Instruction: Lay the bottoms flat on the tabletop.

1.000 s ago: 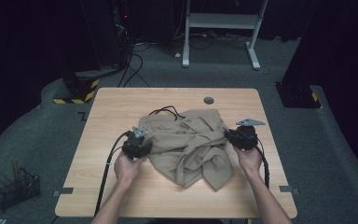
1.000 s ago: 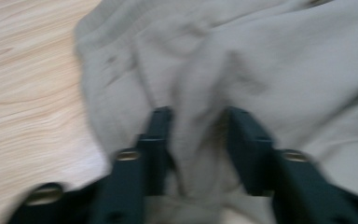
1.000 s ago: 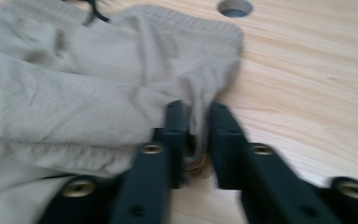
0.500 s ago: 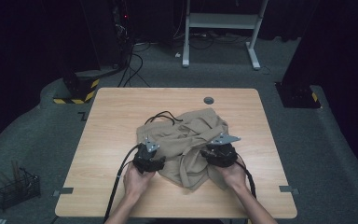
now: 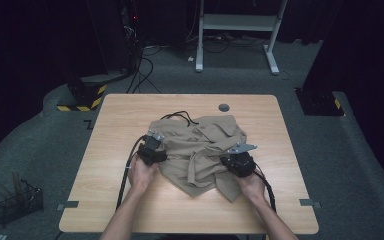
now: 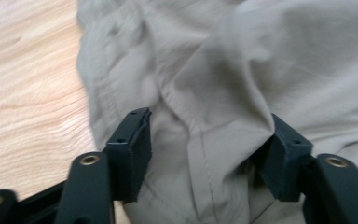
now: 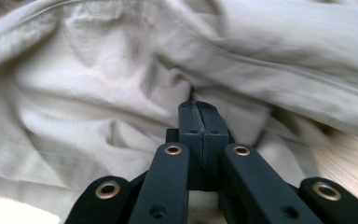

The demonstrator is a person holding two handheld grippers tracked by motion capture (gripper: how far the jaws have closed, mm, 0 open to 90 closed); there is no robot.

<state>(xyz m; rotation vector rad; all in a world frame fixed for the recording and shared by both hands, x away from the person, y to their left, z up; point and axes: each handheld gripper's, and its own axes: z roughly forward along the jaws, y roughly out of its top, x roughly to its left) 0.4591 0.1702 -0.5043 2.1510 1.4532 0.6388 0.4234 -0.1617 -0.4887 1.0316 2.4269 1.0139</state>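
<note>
A pale wooden table (image 5: 130,210) carries everything, and the crumpled khaki garment (image 5: 200,150) lies on its middle, spread from near the far edge down toward the person's edge, its longer run going roughly left to right. A black cable (image 5: 180,116) loops out from under its far side, toward the small round grommet (image 5: 223,107) near the far edge.

Both hands come in from the near edge and sit at opposite flanks of the cloth. The left gripper (image 6: 205,140) has its jaws standing apart, having just been opening; a seamed fold of fabric lies between them and beyond, but the pads do not press on it. The garment stretches ahead and to that gripper's right, with bare wood on its left.

The right gripper (image 7: 199,121) has just closed, its jaws pressed together; whether a thin pinch of cloth is caught at the tips I cannot tell, though folds bunch right up against them. Both forearms run nearly parallel, wrists low, grippers pointing inward over the cloth. Judging by this, the left is the one free to take a new hold, on the seam directly ahead.
</note>
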